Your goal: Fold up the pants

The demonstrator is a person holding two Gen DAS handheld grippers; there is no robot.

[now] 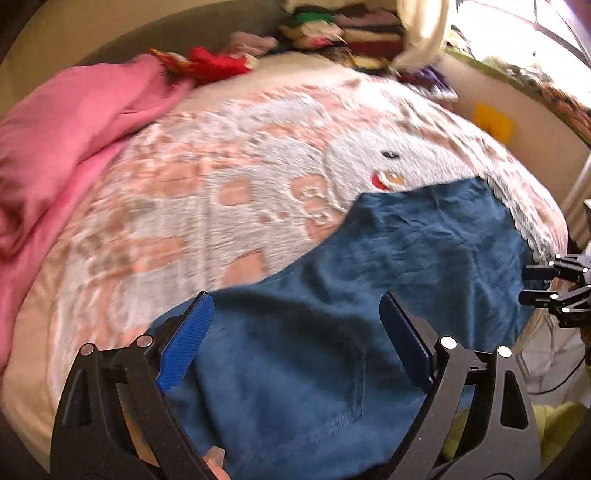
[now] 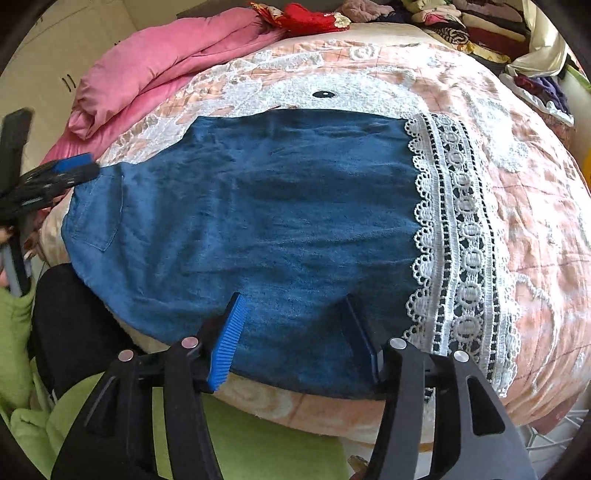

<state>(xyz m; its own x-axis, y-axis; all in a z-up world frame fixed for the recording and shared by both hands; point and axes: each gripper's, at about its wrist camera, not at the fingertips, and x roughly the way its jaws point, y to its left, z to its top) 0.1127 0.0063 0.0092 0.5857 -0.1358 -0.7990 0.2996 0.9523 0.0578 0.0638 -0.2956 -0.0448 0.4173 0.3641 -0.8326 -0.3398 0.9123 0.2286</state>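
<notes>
Blue pants with a white lace hem lie flat and folded lengthwise on the bed, the hem to the right and the pocket end to the left. My right gripper hangs open over their near edge, pads apart, with only flat cloth below. In the left wrist view my left gripper stands wide open above the pocket end of the pants, holding nothing. Each gripper shows in the other's view: the left gripper at the pants' left end, the right gripper at the far right.
A peach and white patterned bedspread covers the bed. A pink duvet is bunched at the back left. Piles of clothes lie along the far side. Green cloth and a dark sleeve sit below the bed's near edge.
</notes>
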